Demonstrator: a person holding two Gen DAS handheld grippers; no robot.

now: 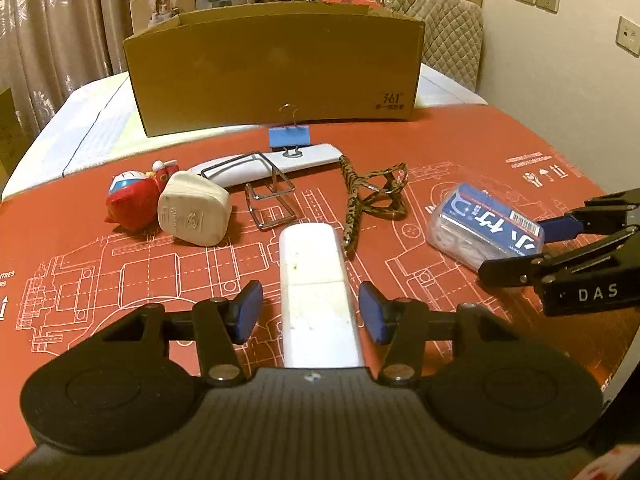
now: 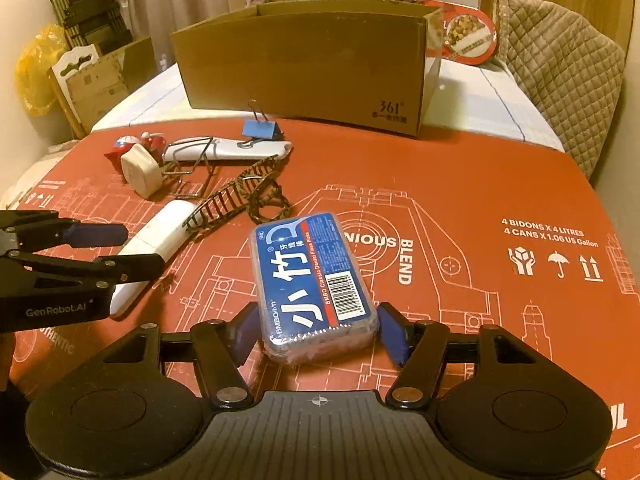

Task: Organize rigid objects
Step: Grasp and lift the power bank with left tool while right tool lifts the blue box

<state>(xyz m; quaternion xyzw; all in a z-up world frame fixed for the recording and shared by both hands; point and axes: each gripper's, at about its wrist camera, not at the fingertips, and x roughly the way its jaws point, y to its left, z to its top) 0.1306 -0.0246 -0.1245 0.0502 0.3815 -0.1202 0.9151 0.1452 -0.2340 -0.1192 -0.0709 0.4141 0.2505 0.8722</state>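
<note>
Left claw point(image 1: 310, 312) straddles a white bar-shaped device point(image 1: 316, 292) lying on the red printed worktop point(image 1: 460, 152), its blue pads point(image 1: 249, 310) standing clear of the device's sides with a gap on each flank, so nothing is gripped. Right claw point(image 2: 318, 330) brackets the near end of a clear floss-pick box with a blue label point(image 2: 314, 280); the left pad point(image 2: 246, 332) sits close against the box and the right pad point(image 2: 394, 334) stands just beside its corner, and whether either presses on it cannot be told from the wrist views. The box lies flat on the worktop, well apart from the open cardboard carton point(image 2: 304, 64) that stands at the far edge.

Between claws and carton, a scatter of small goods: a red and white toy figure point(image 1: 130, 198) touching a cream plug adapter point(image 1: 194, 210), a bent wire stand point(image 1: 266, 192) overlapping a long white case point(image 1: 272, 164), a blue binder clip point(image 1: 290, 136) resting on that case just in front of the carton, and a mottled spiral hair clip point(image 1: 370, 196) just beside the white device's far end. A quilted chair back point(image 1: 448, 28) rises behind the carton, with curtains point(image 1: 52, 12) to the left.
</note>
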